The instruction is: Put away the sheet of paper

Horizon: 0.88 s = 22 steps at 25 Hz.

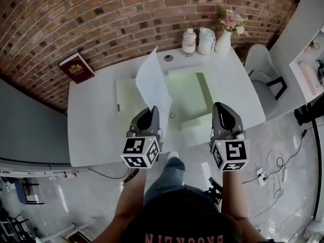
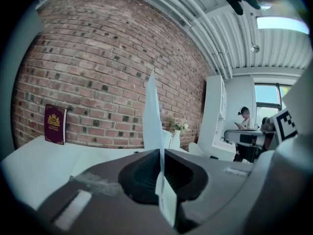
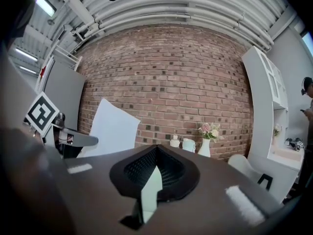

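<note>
The left gripper (image 1: 150, 110), jaws pinched on the bottom edge of the sheet of paper (image 1: 152, 80), holds it upright. Its long axis rises toward the upper middle of the frame, over the open pale green folder (image 1: 130, 103) on the white table (image 1: 91, 120). The right gripper (image 1: 220, 106), jaws pressed together, hangs at lower right by the folder's right edge. The right gripper view shows the sheet broadside; the left gripper view sees it edge-on.

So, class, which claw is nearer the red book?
Left. The left claw, gripping the paper, sits lower right of the book in the head view; the right claw, holding the folder, is farther right.
</note>
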Tool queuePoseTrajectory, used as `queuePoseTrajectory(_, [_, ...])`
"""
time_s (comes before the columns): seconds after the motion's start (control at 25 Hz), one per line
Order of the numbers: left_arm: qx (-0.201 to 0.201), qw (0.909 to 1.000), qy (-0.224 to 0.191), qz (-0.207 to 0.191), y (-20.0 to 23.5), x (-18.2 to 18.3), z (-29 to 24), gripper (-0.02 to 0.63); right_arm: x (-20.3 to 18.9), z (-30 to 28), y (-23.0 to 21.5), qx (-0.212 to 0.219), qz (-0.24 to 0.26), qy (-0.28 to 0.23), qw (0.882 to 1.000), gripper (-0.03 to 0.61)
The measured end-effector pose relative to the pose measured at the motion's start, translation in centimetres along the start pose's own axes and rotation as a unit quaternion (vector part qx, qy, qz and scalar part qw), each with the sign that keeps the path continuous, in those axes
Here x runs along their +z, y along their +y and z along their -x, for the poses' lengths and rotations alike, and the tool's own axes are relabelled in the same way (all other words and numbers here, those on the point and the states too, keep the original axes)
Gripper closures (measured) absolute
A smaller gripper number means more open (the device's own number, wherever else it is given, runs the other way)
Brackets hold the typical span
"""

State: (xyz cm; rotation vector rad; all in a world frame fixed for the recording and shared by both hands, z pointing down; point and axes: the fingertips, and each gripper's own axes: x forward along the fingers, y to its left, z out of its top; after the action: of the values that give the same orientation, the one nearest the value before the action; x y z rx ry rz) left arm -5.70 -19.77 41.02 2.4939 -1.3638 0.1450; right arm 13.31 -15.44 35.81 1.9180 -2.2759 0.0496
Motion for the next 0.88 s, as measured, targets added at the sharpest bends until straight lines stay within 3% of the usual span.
queuePoseTrajectory(0.28, [-0.015,0.9964,0.058,0.059,2.9,-4.4,-3.9,0.615,-1.3,-4.6,-0.4,0.001,-0.001,0.025,1.000,0.577])
queuePoseTrajectory(0.64, [-0.082,0.9894,0.073,0.096,1.6,-4.8,-5.2,0.615,-2.3,-7.8,-1.0,-0.003,-0.001,0.043,0.999,0.577])
queuePoseTrajectory(0.88, [-0.080,0.9847,0.097,0.121,1.1,-7.2,-5.5,0.615,-3.4,-8.2,-1.3,0.011,0.001,0.064,0.998,0.577])
